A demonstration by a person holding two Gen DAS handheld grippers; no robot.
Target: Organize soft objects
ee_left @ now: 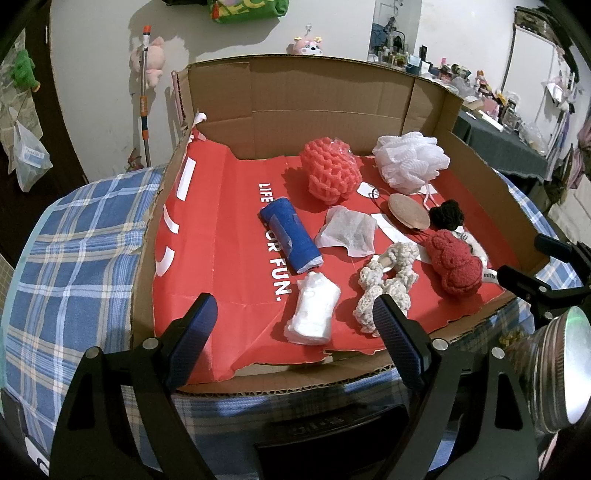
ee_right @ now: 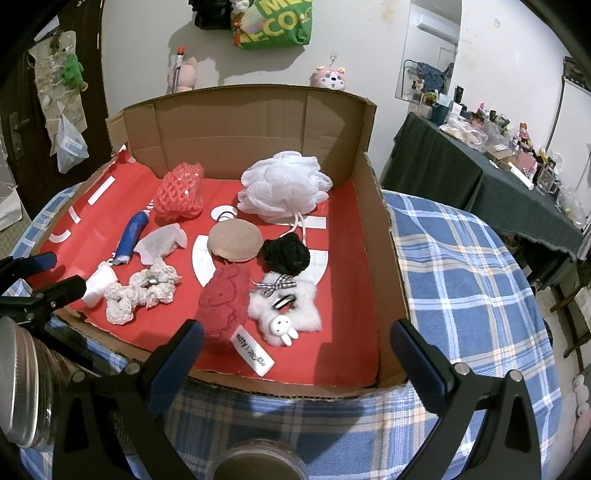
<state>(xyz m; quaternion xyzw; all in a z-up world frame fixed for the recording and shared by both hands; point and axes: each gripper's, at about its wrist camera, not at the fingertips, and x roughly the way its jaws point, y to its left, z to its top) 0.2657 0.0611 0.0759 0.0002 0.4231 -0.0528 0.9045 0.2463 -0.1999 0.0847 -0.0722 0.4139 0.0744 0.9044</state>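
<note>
A cut-open cardboard box with a red floor holds several soft things. There is a blue roll, a white wrapped wad, a cream rope toy, a red plush, a white fluffy clip with a bunny, a black puff, a tan round pad, a white bath pouf and a coral net sponge. My left gripper is open and empty at the box's near edge. My right gripper is open and empty over the near right.
The box lies on a blue plaid cloth. A dark cluttered table stands to the right. A white tissue sheet lies mid-box. Bags and plush toys hang on the far wall.
</note>
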